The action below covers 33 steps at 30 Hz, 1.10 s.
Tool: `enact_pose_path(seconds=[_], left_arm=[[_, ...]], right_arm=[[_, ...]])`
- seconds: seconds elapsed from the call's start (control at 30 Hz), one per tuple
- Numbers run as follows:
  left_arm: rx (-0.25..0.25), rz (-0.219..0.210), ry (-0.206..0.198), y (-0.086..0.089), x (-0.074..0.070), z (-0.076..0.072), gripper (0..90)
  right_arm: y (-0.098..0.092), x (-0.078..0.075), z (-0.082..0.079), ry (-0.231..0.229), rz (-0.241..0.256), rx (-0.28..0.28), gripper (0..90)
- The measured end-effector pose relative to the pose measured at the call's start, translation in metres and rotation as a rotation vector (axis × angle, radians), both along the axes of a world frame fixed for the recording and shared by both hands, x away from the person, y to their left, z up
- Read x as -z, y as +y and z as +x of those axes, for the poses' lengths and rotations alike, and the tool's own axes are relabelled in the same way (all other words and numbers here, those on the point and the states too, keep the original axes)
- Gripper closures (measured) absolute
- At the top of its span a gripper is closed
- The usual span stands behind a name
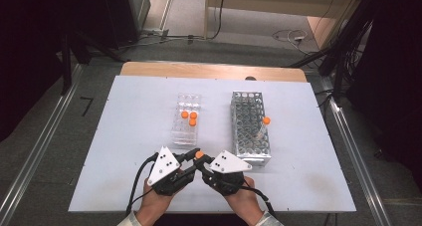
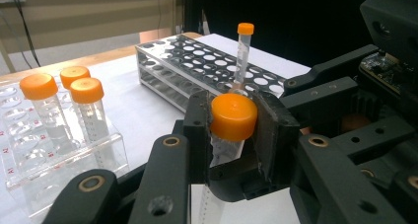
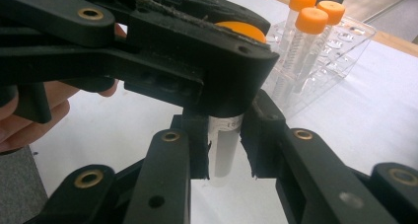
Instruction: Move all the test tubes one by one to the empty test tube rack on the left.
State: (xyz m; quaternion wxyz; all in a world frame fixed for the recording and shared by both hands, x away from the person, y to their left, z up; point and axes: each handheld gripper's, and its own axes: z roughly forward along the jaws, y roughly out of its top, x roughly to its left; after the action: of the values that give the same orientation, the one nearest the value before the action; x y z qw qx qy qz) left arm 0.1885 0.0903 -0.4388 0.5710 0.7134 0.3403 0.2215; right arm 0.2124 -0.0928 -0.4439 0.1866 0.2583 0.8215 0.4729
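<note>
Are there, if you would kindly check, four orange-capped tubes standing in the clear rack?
No, the left gripper view shows three orange-capped tubes standing in the clear rack.

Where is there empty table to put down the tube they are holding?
Bare white table lies left of the clear rack, and more right of the metal rack. The strip between the racks is narrow. It is crowded at the front middle, where both hand-held grippers meet on the tube.

I am working in what looks like a lab or test bay. On my white table (image 1: pixel 124 136) stand a clear tube rack (image 1: pixel 186 120) with orange-capped tubes (image 1: pixel 189 117) and a white perforated rack (image 1: pixel 250 129). Around it are dark curtains, floor rails and loose cables.
</note>
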Motion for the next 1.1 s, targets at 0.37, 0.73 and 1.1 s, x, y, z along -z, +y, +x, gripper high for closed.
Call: enact_pose_path(seconds=[0.37, 0.73, 1.1], left_arm=[[-0.009, -0.012, 0.001, 0.003, -0.001, 0.0, 69.6], [-0.017, -0.021, 0.003, 0.005, -0.002, 0.002, 69.6], [-0.054, -0.05, 0.003, 0.016, -0.009, 0.008, 69.6]], right_arm=[[-0.001, 0.001, 0.004, 0.035, -0.006, -0.002, 31.0], [-0.008, 0.0, 0.004, 0.032, 0.004, 0.011, 27.8], [-0.022, -0.003, 0.006, 0.042, 0.018, 0.038, 26.0]])
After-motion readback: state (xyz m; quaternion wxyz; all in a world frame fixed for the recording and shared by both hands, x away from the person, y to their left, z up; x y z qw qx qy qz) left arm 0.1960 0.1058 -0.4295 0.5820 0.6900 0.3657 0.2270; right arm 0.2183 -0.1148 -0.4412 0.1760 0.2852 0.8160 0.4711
